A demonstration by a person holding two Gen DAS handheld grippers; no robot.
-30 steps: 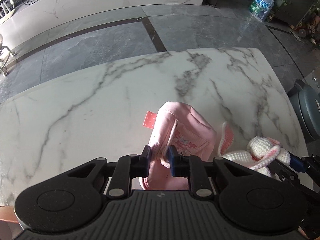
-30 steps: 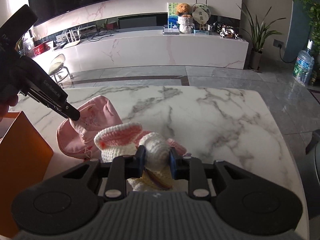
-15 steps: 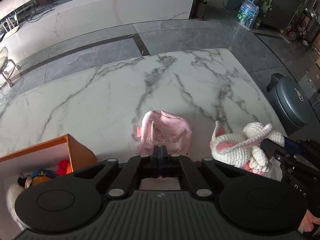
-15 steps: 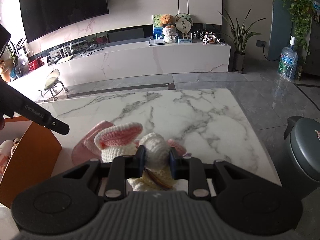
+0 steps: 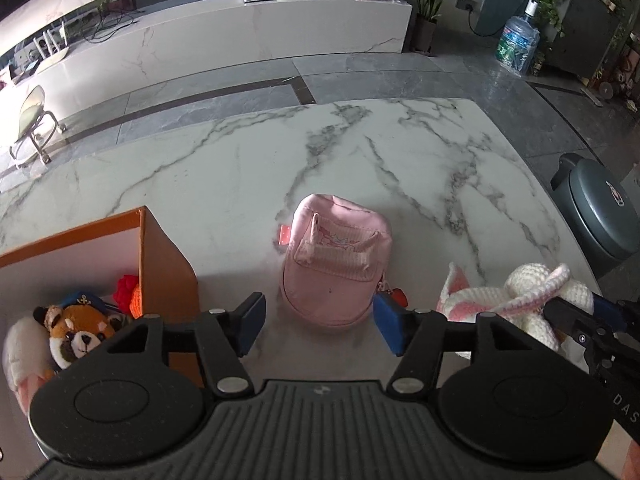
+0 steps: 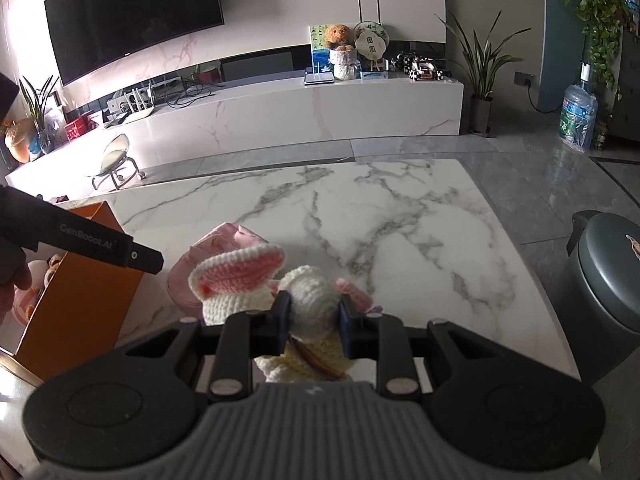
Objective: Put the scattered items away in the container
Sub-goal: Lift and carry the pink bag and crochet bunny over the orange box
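A pink cap (image 5: 336,272) lies on the marble table (image 5: 240,176), just ahead of my open, empty left gripper (image 5: 320,330). An orange box (image 5: 164,268) stands at the left, holding a red panda plush (image 5: 80,336) and other soft toys. My right gripper (image 6: 314,326) is shut on a white and pink crocheted bunny (image 6: 316,300), held above the table's near edge. The bunny (image 5: 516,300) shows at the right in the left wrist view. The cap (image 6: 224,248) and the box (image 6: 80,280) also show in the right wrist view, left of the bunny.
A grey bin (image 6: 608,280) stands on the floor right of the table. A long white TV bench (image 6: 300,116) runs along the far wall, with a small stool (image 6: 116,160) before it. The left gripper's arm (image 6: 80,240) reaches over the box.
My left gripper let go of the pink cap, rose and opened wide. The cap now lies on the table. The right gripper lifted the bunny; the box came into view.
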